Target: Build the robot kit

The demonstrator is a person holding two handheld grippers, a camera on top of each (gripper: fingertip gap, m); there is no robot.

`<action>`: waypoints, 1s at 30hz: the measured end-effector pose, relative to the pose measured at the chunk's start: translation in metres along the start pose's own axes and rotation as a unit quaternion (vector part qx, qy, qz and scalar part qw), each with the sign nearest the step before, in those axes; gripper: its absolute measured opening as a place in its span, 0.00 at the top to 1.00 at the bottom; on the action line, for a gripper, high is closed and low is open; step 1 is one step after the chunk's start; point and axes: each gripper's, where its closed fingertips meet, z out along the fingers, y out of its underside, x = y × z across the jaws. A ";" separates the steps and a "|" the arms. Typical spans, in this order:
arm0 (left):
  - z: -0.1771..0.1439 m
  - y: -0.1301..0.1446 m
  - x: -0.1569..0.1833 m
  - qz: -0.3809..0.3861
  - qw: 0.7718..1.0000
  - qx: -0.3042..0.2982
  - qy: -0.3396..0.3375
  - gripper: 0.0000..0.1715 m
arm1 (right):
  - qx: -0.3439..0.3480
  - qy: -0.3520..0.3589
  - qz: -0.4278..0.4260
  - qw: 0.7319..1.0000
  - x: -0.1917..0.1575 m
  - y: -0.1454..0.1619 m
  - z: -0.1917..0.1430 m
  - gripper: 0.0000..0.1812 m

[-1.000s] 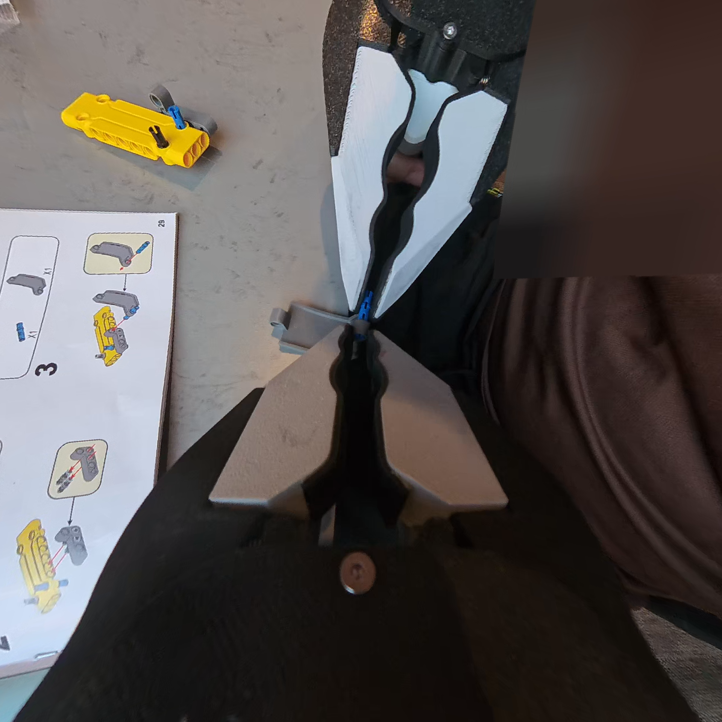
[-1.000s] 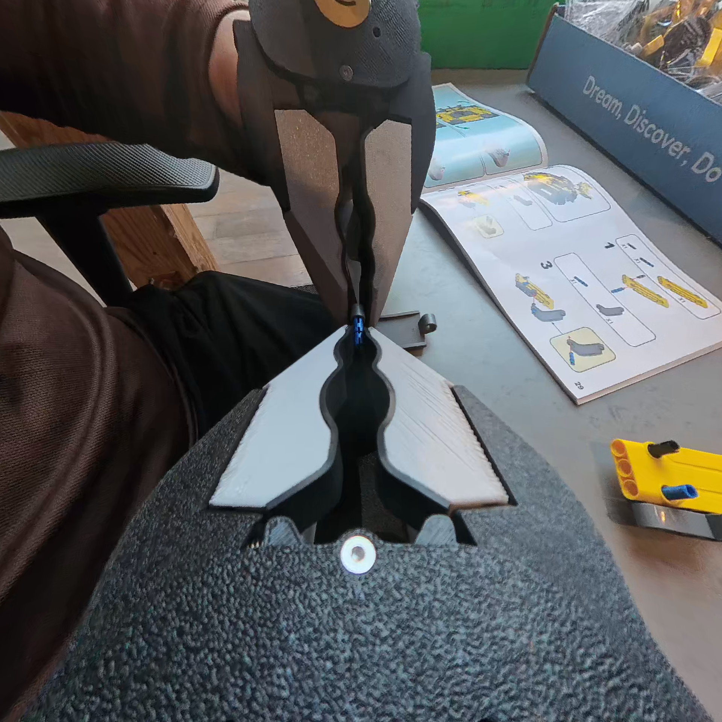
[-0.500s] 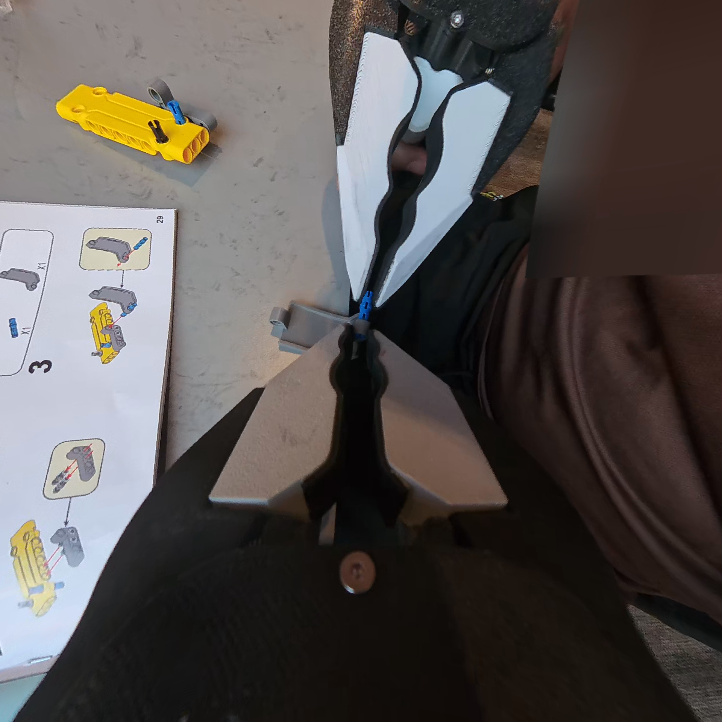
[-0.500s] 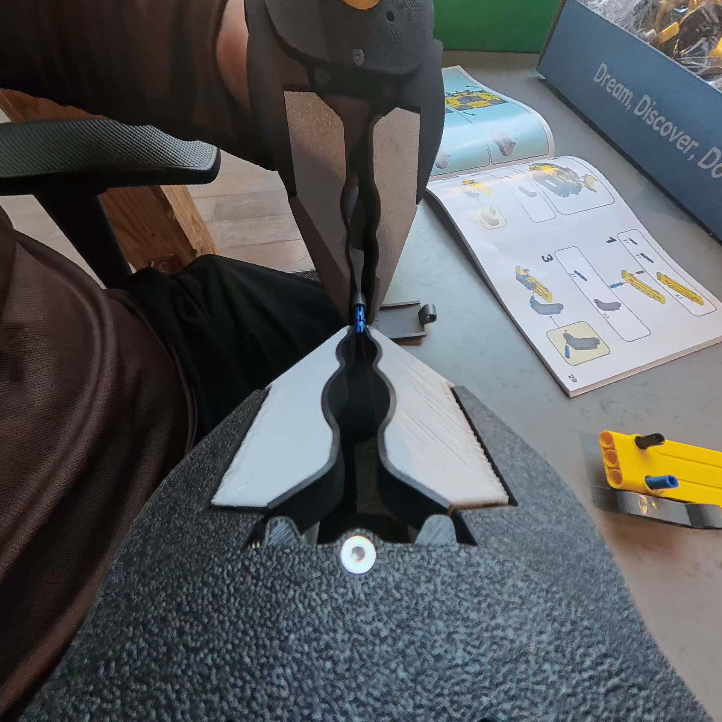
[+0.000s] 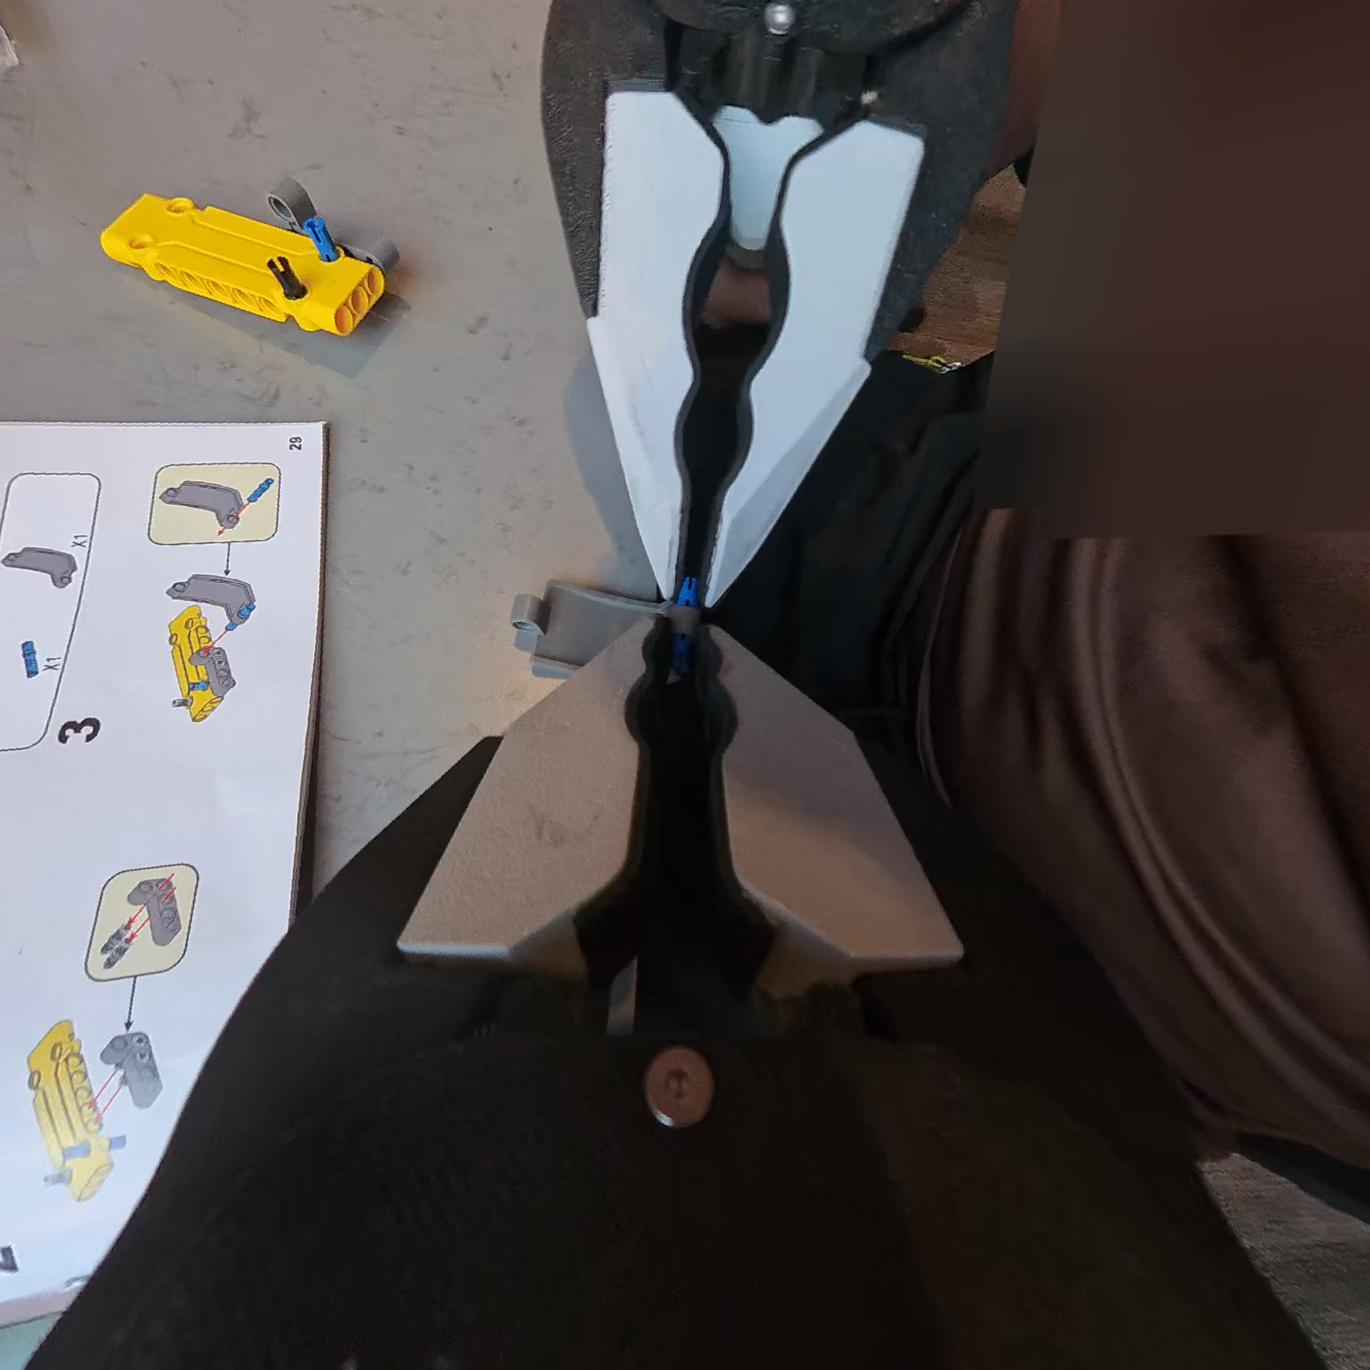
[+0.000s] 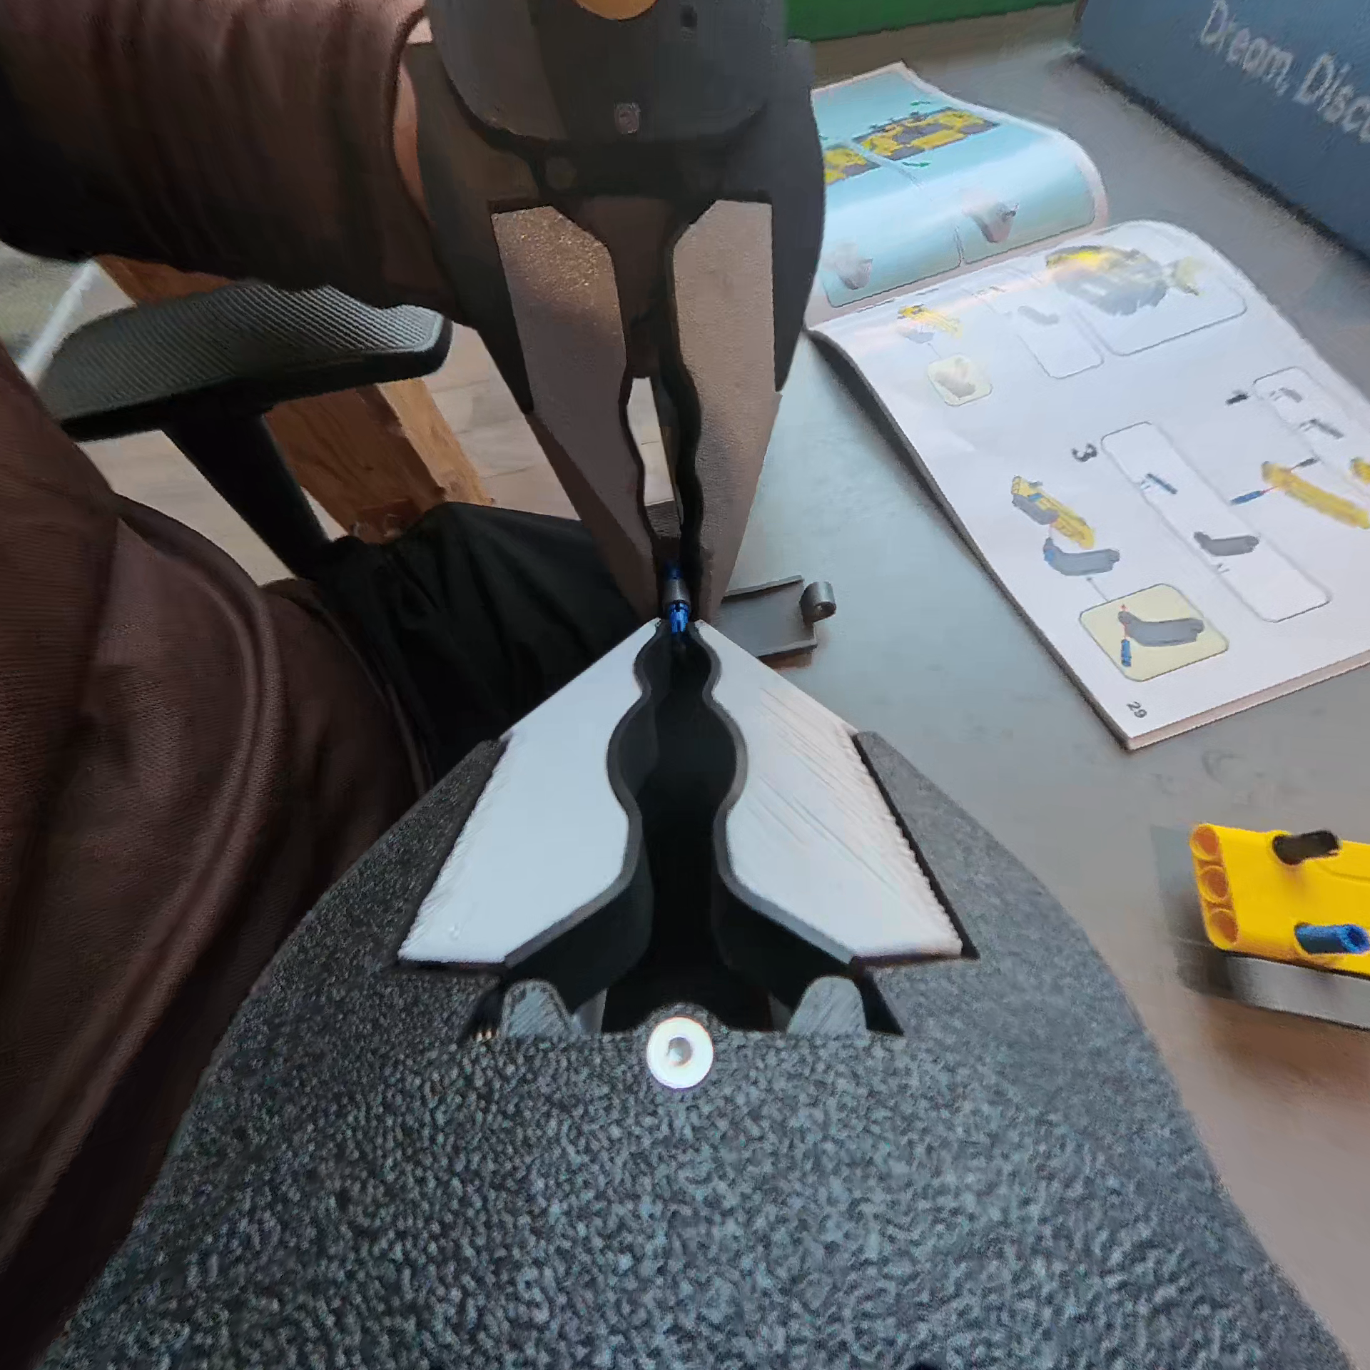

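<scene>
My left gripper (image 5: 680, 636) is shut on one end of a grey bent beam (image 5: 578, 621), held just above the grey table's near edge. A small blue pin (image 5: 689, 591) passes through the hole at that end. My right gripper (image 6: 676, 630), with white fingers, meets the left one tip to tip and is shut on the blue pin (image 6: 676, 619). The right wrist view shows the left gripper (image 6: 678, 586) coming in from above, with the grey beam (image 6: 778, 615) sticking out to the right. The left wrist view shows the right gripper (image 5: 689, 586) coming in from above.
A yellow brick assembly (image 5: 245, 267) with black and blue pins lies on the table (image 5: 445, 371), also in the right wrist view (image 6: 1290, 904). An open instruction booklet (image 5: 148, 741) lies beside it. A blue box (image 6: 1260, 111) stands behind. A chair armrest (image 6: 245, 348) and a person's brown sleeve (image 5: 1149, 815) are close. The tips of both grippers are at nearly the same place.
Both grippers stay tip to tip on the beam and pin. The right gripper has shifted and tilted slightly. A little more blue shows on the left gripper's side of the hole.
</scene>
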 end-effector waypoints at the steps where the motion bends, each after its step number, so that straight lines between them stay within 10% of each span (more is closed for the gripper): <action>1: 0.000 0.000 0.000 0.009 1.000 -0.002 -0.006 0.97 | -0.001 -0.016 0.026 1.000 0.000 0.000 0.000 0.98; 9: 0.002 -0.001 -0.004 0.126 0.988 -0.028 -0.085 0.98 | 0.001 -0.098 0.171 0.980 -0.002 0.001 -0.002 0.98; 19: 0.003 -0.005 0.007 -0.045 0.999 0.025 0.003 0.97 | -0.009 -0.012 -0.022 1.000 -0.004 0.002 -0.005 0.97; 30: 0.009 -0.005 0.006 0.064 0.997 -0.014 -0.047 0.98 | -0.029 -0.054 0.018 0.998 -0.007 0.009 -0.008 0.98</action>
